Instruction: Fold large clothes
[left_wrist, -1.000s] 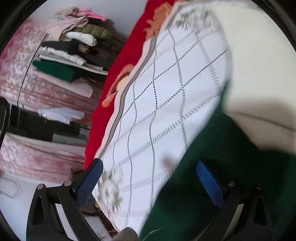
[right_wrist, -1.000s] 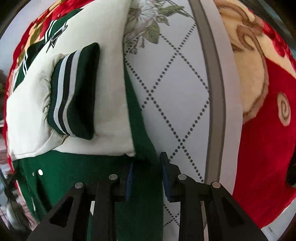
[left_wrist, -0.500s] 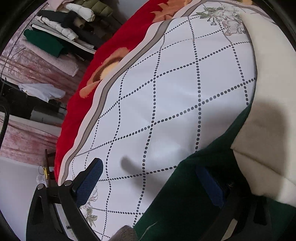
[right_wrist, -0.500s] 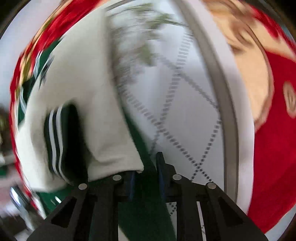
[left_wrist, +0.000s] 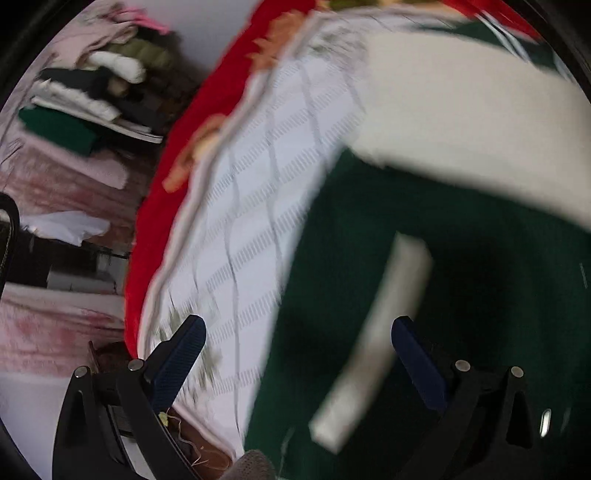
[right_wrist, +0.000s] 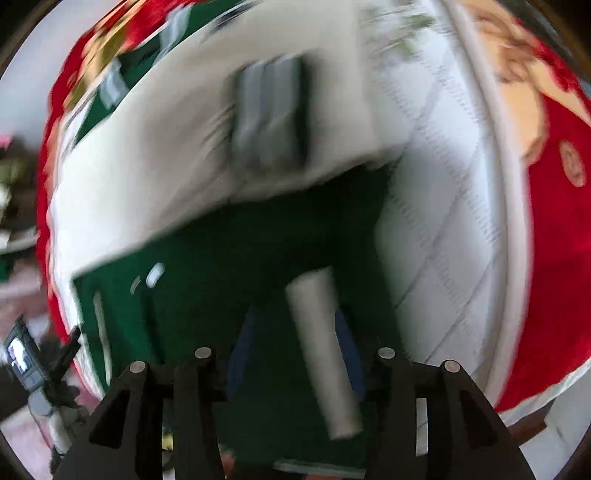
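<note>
Both wrist views have pulled back from the jacket (right_wrist: 258, 236) since a second ago, and more of its green body now shows, with a pale pocket strip (right_wrist: 321, 350) in the lower middle of each frame. In the right view the right gripper (right_wrist: 295, 354) was clamped on the green hem; its jaws have just been opening, with green cloth and the strip between the blue pads, though blur hides whether they press on it. The left gripper (left_wrist: 295, 354) stands wide apart and released, one pad over the quilt, one over the green cloth. I judge a fold just laid and let go, so the next fold is due.

The jacket lies on a white diamond-patterned quilt (left_wrist: 251, 221), cream sleeve (left_wrist: 461, 122) across its upper part. Beyond the quilt's edge runs a red floral blanket (left_wrist: 221, 92). Farther, at upper left of the left view, stacked clothes (left_wrist: 92, 96) sit against a pale wall.
</note>
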